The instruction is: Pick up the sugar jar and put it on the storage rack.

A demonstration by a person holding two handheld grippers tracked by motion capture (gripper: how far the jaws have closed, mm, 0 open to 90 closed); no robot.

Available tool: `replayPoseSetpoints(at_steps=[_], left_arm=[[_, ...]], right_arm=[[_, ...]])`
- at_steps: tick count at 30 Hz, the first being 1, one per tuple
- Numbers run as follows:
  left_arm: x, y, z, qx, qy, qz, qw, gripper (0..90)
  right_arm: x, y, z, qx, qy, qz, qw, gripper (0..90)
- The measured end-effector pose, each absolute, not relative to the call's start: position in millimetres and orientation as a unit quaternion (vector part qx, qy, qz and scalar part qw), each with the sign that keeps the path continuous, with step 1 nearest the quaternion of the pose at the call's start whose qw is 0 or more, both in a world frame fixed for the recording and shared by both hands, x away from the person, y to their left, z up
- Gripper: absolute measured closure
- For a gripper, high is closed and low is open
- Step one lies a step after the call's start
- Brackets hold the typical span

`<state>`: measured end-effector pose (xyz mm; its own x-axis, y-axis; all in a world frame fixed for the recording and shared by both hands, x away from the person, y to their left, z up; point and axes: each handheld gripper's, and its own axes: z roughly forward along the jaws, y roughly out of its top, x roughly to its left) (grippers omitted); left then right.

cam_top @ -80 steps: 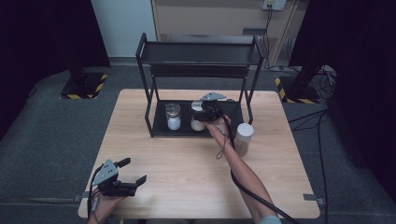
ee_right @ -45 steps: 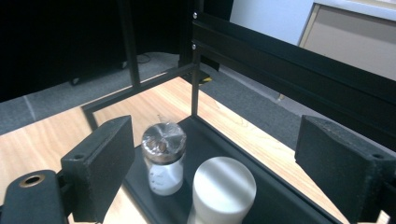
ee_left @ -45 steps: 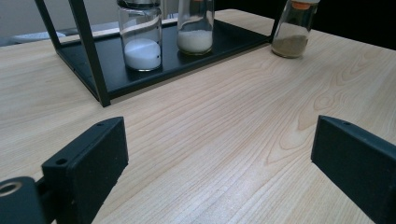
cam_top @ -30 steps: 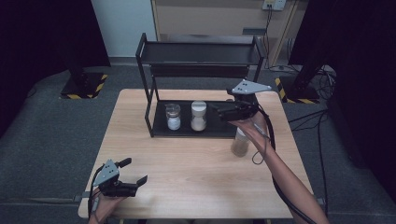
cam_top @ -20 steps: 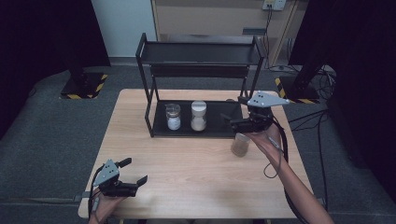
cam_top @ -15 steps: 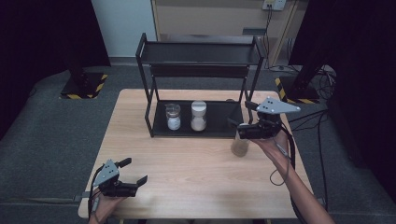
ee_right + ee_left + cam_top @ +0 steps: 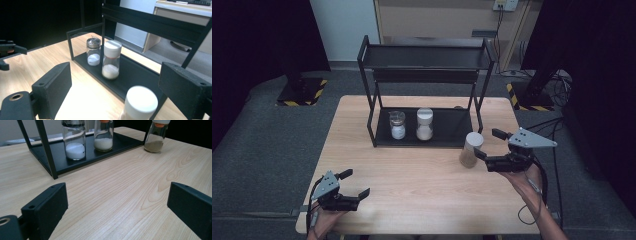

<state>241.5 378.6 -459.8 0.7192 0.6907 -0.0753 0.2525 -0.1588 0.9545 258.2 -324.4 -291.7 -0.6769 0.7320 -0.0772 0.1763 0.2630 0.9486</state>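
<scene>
Jar w/ brown powder (image 7: 471, 149) stands on table (image 7: 422, 185) just outside rack (image 7: 424, 75). R gripper (image 7: 486, 146) has swung over from rack, jaws now open around it, not gripping; pickup next. L gripper (image 7: 354, 186) open, idle.

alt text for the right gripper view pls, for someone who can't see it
The right claw is open, its two black jaws either side of a white-capped jar on the wooden table, not touching it. Beyond, two jars stand on the lower shelf of the black rack: a white-lidded one nearer and a metal-topped shaker behind.
</scene>
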Motion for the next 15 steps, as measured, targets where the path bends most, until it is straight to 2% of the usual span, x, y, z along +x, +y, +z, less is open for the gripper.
replayPoseSetpoints(at_steps=[15], left_arm=[[241.8,379.6,-460.2,0.736,0.317,0.190,0.568,1.5]], right_arm=[[220.8,-343.6,-325.9,0.336,0.739,0.510,0.284,11.2]])
